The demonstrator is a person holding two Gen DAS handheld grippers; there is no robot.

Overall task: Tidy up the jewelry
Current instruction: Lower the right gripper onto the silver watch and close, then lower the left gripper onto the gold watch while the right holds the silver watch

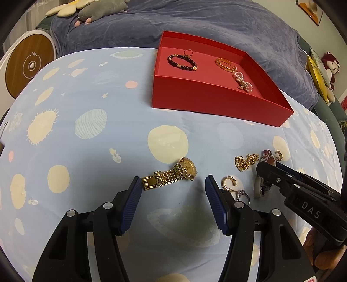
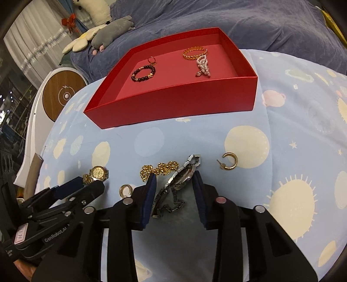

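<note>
The red box (image 1: 216, 102) (image 2: 173, 104) stands at the back of the patterned cloth. It holds a dark bead bracelet (image 1: 182, 63), a gold bangle (image 1: 225, 64), a pearl piece (image 1: 243, 82) and a small ring (image 1: 188, 52). A gold watch (image 1: 173, 174) lies flat just ahead of my left gripper (image 1: 173, 182), whose jaws stand wide apart and touch nothing. My right gripper (image 2: 174, 176) straddles a silver watch (image 2: 183, 173) tipped on its edge. The watch case leans on the right pad, and a gap shows at the left pad. A gold chain (image 2: 159, 169) lies just beyond.
Loose on the cloth are a gold hoop earring (image 2: 228, 162), a second hoop (image 1: 228, 182) and a silver stone ring (image 1: 241, 194). A blue blanket (image 1: 195, 23) with plush toys (image 1: 102, 10) lies behind the box. A round wood-faced device (image 1: 30, 65) stands far left.
</note>
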